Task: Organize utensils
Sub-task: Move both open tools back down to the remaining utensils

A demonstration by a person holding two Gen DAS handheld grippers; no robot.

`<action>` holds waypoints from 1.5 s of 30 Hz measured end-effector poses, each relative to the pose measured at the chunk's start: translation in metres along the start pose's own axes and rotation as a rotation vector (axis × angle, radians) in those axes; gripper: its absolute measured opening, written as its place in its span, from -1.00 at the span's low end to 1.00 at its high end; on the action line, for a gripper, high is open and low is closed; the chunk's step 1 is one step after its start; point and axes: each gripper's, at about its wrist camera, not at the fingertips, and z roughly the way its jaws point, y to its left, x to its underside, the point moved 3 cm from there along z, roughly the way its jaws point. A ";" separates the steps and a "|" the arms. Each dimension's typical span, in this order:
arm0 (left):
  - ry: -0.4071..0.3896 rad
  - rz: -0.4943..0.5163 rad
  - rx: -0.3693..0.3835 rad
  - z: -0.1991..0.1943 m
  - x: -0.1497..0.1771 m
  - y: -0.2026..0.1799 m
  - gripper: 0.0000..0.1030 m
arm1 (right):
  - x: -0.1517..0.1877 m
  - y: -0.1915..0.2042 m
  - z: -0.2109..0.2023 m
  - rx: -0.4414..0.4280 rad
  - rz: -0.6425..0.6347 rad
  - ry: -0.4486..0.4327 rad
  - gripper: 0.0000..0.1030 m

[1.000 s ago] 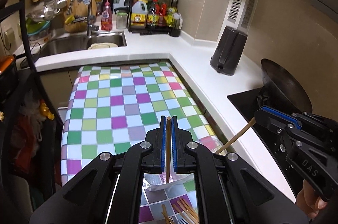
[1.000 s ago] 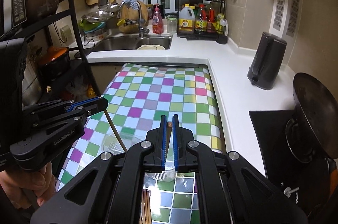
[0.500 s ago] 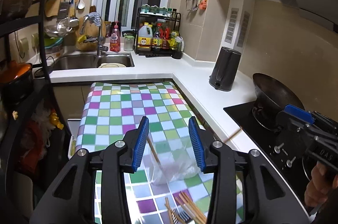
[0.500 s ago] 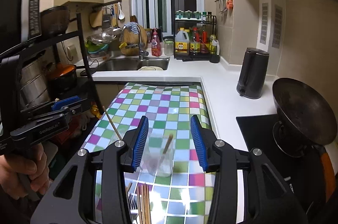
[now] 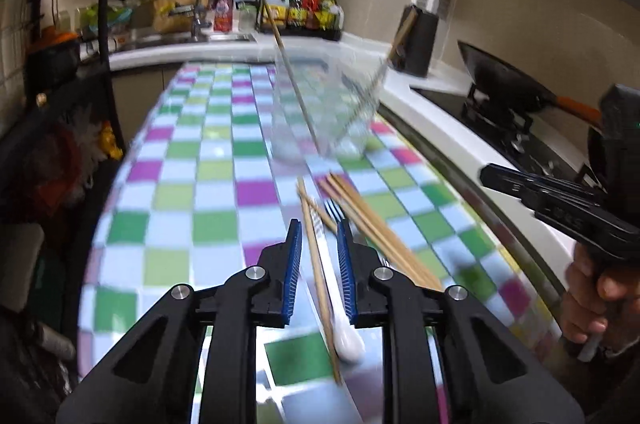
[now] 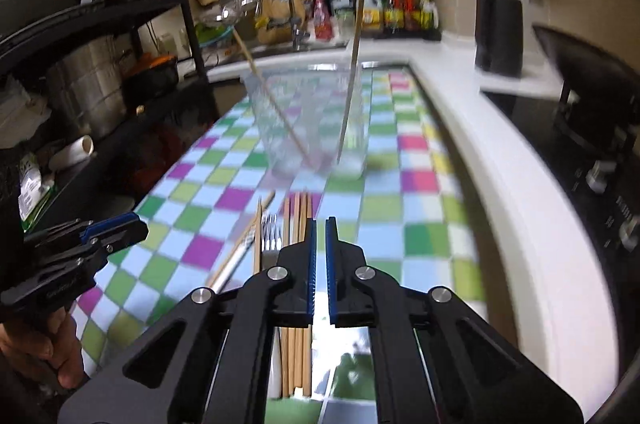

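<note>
A clear glass (image 5: 320, 112) stands on the checkered tablecloth (image 5: 208, 224) with two chopsticks leaning in it; the right wrist view shows the glass (image 6: 312, 128) too. In front of it lie loose wooden chopsticks (image 5: 372, 224), a fork (image 5: 334, 212) and a white spoon (image 5: 348, 344). My left gripper (image 5: 318, 228) hangs low over them, its jaws closing. One chopstick (image 5: 316, 264) and the spoon's handle lie between the pads, with gaps on both sides. My right gripper (image 6: 320, 222) is shut just right of the chopstick bundle (image 6: 298, 216), nothing visible between its pads.
A white counter runs along the right with a black kettle (image 5: 416, 40) and a wok (image 5: 500, 80) on the stove. Sink and bottle rack (image 5: 304, 4) are at the back. A black shelf unit (image 6: 120, 64) stands left of the table. A hand holds each gripper.
Both grippers held chopsticks over the glass, opened and left them in it. They then dropped low toward the loose utensils, and both pairs of jaws narrowed again.
</note>
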 end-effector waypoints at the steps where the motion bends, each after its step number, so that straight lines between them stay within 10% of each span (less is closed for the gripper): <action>1: 0.010 -0.002 0.004 0.000 0.007 0.000 -0.75 | 0.008 0.000 0.007 -0.008 0.005 0.027 -0.91; 19: 0.110 -0.148 -0.001 0.029 0.067 0.001 -0.77 | 0.063 0.001 0.056 -0.030 0.039 0.311 -0.84; 38: 0.079 -0.046 -0.074 0.033 0.076 -0.028 -0.74 | 0.072 0.010 0.051 0.018 0.011 0.318 -0.82; 45: 0.041 0.039 -0.127 0.029 0.082 -0.042 -0.70 | 0.092 0.009 0.031 0.094 0.008 0.187 -0.84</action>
